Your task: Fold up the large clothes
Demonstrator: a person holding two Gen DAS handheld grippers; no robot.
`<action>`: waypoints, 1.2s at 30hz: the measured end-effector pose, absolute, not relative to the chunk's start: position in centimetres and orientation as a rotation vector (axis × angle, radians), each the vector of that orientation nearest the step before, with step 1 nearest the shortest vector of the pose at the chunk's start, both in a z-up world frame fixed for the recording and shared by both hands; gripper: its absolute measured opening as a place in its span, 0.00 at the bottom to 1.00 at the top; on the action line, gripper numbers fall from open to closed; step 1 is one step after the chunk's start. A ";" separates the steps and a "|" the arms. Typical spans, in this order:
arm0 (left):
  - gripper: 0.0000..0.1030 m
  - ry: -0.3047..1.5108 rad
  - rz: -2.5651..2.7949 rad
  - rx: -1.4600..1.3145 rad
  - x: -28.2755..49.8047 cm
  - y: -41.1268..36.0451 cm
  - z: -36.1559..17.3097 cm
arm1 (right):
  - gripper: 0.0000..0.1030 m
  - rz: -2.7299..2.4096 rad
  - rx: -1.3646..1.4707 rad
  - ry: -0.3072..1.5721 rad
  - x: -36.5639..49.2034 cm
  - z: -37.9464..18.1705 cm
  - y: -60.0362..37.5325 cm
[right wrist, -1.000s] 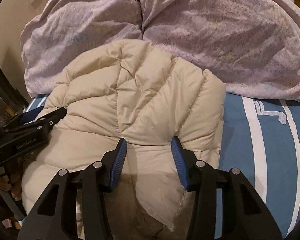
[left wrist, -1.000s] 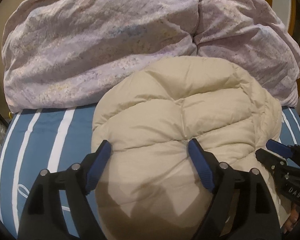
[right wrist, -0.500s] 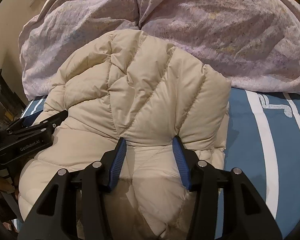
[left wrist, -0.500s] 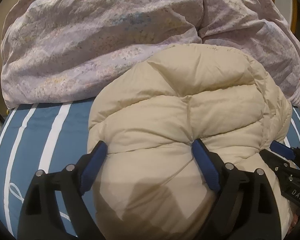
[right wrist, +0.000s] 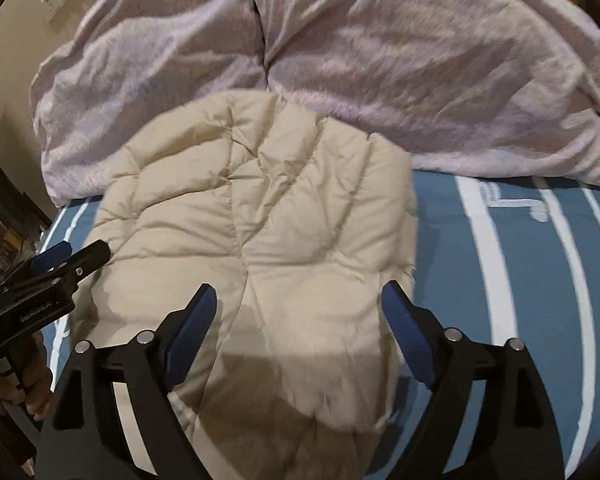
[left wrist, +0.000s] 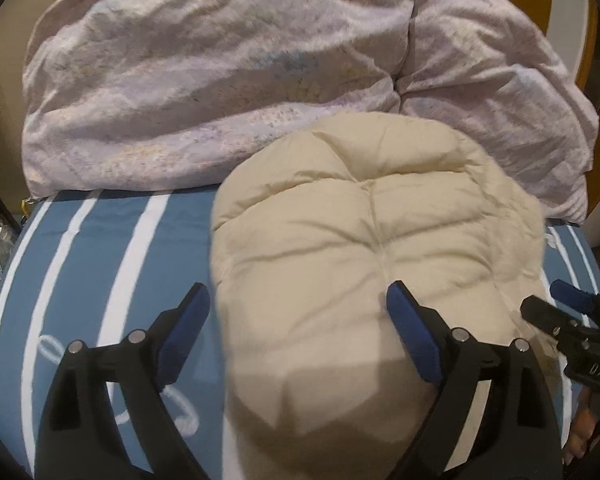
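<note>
A cream quilted puffer jacket [left wrist: 364, 248] lies bunched in a folded mound on the blue striped bed sheet [left wrist: 100, 248]; it also shows in the right wrist view [right wrist: 260, 216]. My left gripper [left wrist: 298, 312] is open, its jaws spread over the jacket's left near edge. My right gripper [right wrist: 300, 312] is open, its jaws spread over the jacket's right near part. Neither holds the cloth. The right gripper shows at the right edge of the left wrist view [left wrist: 572, 320], and the left gripper at the left edge of the right wrist view [right wrist: 56, 272].
A crumpled lilac duvet [left wrist: 204, 80] is heaped along the far side of the bed, touching the jacket's far edge; it also fills the top of the right wrist view [right wrist: 420, 72]. Bare striped sheet [right wrist: 540, 280] lies to the right of the jacket.
Both grippers opened wide and let go of the jacket. The jacket dropped and flattened on the bed, and both grippers drew back a little.
</note>
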State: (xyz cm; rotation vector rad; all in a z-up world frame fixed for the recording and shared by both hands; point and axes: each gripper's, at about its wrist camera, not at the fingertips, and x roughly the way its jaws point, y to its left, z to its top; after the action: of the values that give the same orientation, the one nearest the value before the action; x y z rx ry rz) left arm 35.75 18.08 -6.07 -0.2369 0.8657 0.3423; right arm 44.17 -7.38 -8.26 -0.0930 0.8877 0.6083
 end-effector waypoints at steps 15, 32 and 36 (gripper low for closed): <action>0.92 0.875 0.299 -0.344 22.5 13.5 -2.0 | 0.99 0.610 -0.120 0.894 33.7 -4.9 -13.2; 0.92 0.861 0.272 -0.389 13.3 8.1 -0.9 | 0.99 0.682 -0.118 0.876 24.3 -4.4 -17.3; 0.92 0.860 0.261 -0.398 12.6 7.6 -1.0 | 0.99 0.687 -0.105 0.880 23.8 -4.5 -17.5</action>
State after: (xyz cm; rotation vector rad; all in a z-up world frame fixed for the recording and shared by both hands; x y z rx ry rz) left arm 12.55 7.62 -0.99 -0.3976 0.8605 0.2606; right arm 23.83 -17.53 -4.47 -0.1053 0.8795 0.6866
